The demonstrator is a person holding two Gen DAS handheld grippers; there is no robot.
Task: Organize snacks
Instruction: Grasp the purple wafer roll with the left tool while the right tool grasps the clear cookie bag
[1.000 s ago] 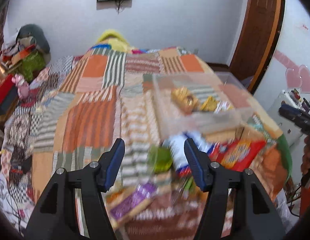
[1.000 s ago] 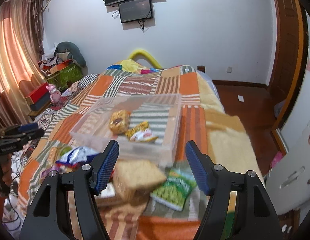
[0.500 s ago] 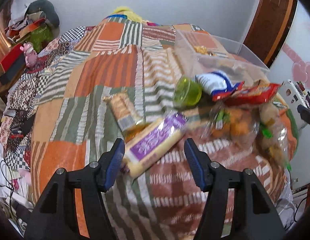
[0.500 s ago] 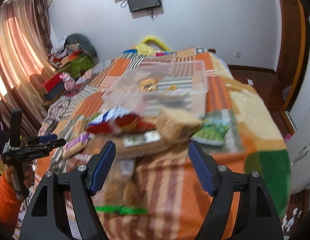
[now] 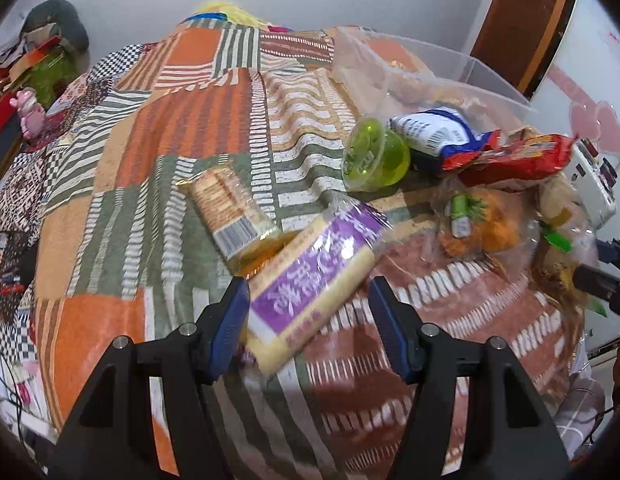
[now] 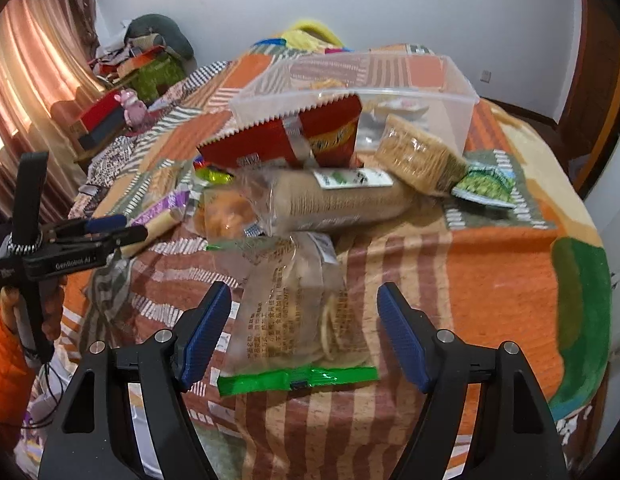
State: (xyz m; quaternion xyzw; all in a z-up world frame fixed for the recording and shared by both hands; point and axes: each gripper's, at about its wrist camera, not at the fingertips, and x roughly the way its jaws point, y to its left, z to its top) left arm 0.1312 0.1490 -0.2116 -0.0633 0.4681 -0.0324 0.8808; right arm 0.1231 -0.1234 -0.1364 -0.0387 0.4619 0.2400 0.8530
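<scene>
Both tongs have closed in on the bed's snack pile: left tongs (image 5: 306, 316), open, straddle the purple pack (image 5: 313, 284) (long axis slanting up-right), while right tongs (image 6: 304, 334), open, frame the clear cracker bag (image 6: 298, 320).

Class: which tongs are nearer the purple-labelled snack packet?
Left. The left tongs are open and straddle the purple packet; the right tongs hang open over the clear green-sealed bag, apart from it.
</scene>
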